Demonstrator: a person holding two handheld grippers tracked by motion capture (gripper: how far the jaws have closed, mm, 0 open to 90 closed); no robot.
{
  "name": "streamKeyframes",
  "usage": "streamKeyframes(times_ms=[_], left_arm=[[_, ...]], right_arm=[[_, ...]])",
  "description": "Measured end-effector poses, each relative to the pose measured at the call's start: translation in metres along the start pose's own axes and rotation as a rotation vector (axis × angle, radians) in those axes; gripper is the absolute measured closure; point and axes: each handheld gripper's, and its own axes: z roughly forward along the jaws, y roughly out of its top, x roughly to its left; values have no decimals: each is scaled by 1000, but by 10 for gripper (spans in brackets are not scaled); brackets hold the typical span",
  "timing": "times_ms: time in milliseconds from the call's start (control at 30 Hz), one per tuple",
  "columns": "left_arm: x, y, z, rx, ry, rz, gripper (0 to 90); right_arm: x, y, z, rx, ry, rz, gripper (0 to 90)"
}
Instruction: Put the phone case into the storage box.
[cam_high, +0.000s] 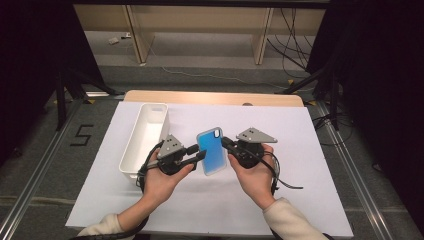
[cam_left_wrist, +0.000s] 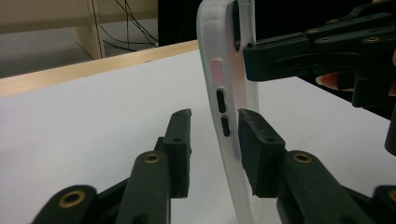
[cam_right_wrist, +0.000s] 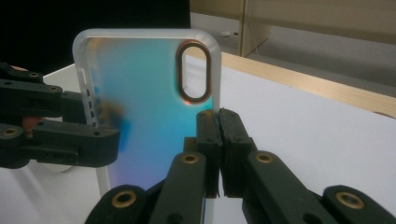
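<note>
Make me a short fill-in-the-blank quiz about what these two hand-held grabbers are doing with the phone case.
1. The phone case is held above a table covered in ____.
2. The right gripper is ____ on the case's edge.
3. The left gripper has its jaws ____, with the case's edge between them.
4. The white bin lies beside the ____ gripper.

Missing words: white; shut; open; left
</note>
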Motion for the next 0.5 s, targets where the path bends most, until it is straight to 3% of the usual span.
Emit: streamKeyframes(times_ms=[433,500], left_arm=[[-13,6,-3,-11,39,117,550],[-13,6,-2,-8,35,115,538]], right_arm=[[-1,0,-1,4,-32,11,892],[-1,0,0,-2,-31,13,892]])
